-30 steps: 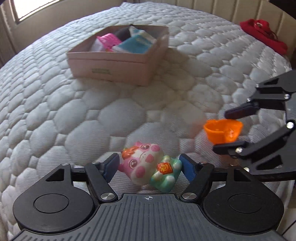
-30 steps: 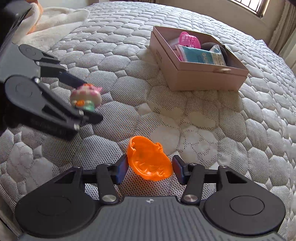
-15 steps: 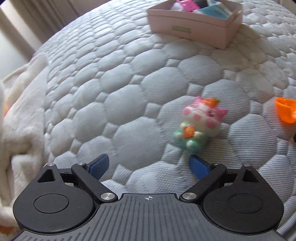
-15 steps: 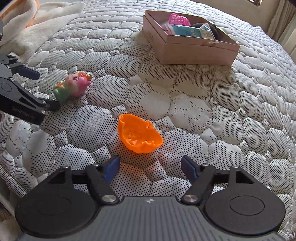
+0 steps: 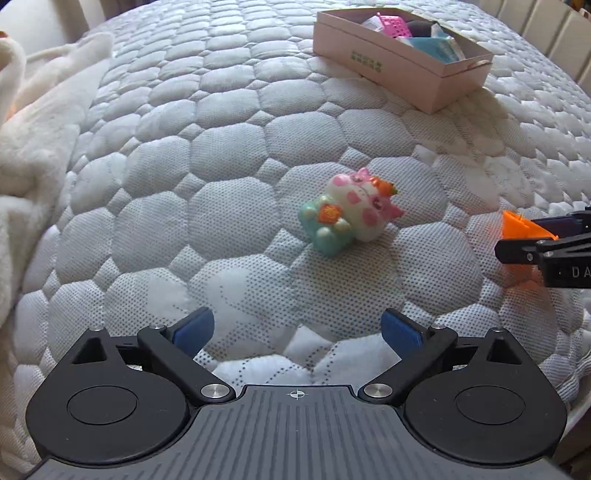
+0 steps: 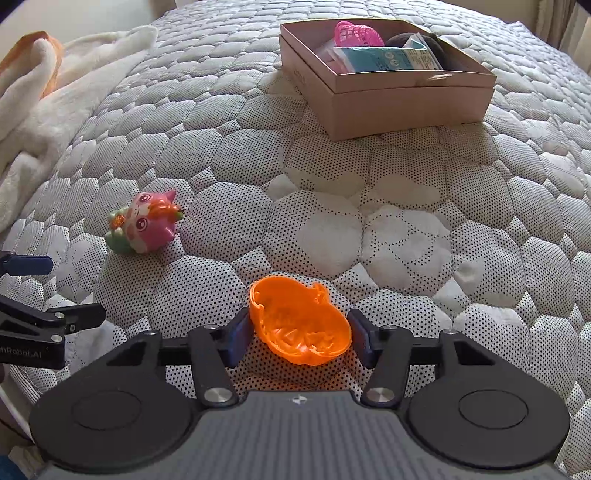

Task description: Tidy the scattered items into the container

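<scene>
Both grippers hang over a quilted white mattress [image 5: 229, 122]. Left gripper [image 5: 297, 330]: its blue pads are spread very wide, the jaws opening, with only bare quilting between them. The pink-and-green cat figurine [image 5: 349, 214] lies on its side ahead of that gripper, clear of both pads. Right gripper [image 6: 299, 334]: its jaws are closing, and the orange plastic cup [image 6: 299, 325], tipped so that its hollow faces the camera, sits between the pads, both of which look to be against its rim.

A pink cardboard box [image 6: 406, 99] stands farther up the mattress, well apart from both toys, with open quilt between and nothing lying in the path. Inside it are a pink mesh item [image 6: 356, 33], a teal-and-white packet [image 6: 388, 59] and something dark [image 6: 406, 38] that is too hidden to identify. A fluffy white blanket [image 5: 40, 129] is bunched along the left edge of the bed, away from the toys.

Seen from the left wrist, the right gripper's black linkage juts in at the right edge and covers most of the cup, so only orange slivers show there; the box's long side bears small green print. Only the right wrist view takes in the cup's interior, the figurine's face, the left gripper's fingers [image 6: 26, 265] at the far left just beside the figurine, and an orange-trimmed fold in the blanket
</scene>
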Action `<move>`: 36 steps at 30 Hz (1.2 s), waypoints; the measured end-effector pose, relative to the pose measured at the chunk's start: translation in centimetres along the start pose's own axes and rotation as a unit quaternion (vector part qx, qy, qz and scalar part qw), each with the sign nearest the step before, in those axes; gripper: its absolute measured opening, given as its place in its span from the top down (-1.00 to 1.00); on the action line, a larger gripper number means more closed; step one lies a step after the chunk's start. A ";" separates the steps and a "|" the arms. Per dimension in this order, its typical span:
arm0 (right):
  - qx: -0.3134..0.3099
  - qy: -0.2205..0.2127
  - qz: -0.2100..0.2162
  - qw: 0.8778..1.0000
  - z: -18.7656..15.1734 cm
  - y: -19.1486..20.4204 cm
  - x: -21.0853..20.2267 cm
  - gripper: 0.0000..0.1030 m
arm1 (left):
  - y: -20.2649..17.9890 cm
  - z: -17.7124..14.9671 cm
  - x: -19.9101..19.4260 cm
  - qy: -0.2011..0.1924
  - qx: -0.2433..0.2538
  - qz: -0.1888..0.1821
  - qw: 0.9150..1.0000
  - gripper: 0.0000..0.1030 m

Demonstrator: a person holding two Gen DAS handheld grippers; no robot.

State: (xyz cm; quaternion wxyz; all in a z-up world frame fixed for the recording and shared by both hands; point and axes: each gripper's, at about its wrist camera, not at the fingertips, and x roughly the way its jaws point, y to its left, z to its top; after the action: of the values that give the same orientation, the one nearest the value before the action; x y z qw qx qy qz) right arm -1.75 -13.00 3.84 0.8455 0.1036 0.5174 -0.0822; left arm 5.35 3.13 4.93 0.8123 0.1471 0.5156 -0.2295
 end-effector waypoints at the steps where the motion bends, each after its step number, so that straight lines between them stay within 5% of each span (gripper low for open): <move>1: -0.003 -0.003 0.001 1.000 -0.2 -0.1 -0.6 -0.07 | -0.3 0.4 0.0 -0.004 0.000 -0.006 1.000 -0.94; 10: -0.045 0.005 0.007 0.999 -2.0 0.3 -3.5 -0.08 | -2.3 4.2 3.0 -0.010 0.012 -0.024 1.000 -0.96; 23: -0.056 -0.005 0.013 0.998 -2.3 0.6 -3.4 -0.08 | -2.9 5.4 4.4 -0.012 -0.017 0.017 1.000 -0.94; 26: -0.051 -0.008 0.014 0.999 -2.4 0.3 -3.9 -0.08 | -3.7 5.5 4.4 -0.006 0.003 0.026 1.000 -0.49; 31: -0.054 -0.019 0.008 0.998 -2.3 -0.4 -6.0 -0.08 | -4.7 5.7 1.7 -0.008 0.023 0.018 1.000 -0.39; 36: -0.065 -0.066 -0.011 0.996 -0.3 -1.3 -12.2 -0.08 | -6.8 6.7 -5.4 -0.021 0.044 -0.013 0.999 -0.39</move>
State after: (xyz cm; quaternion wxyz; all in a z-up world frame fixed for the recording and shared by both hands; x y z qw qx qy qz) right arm -7.79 -13.78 14.50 0.8818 0.0377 0.4658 -0.0642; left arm 4.97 -4.64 12.69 0.8126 0.1714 0.4897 -0.2656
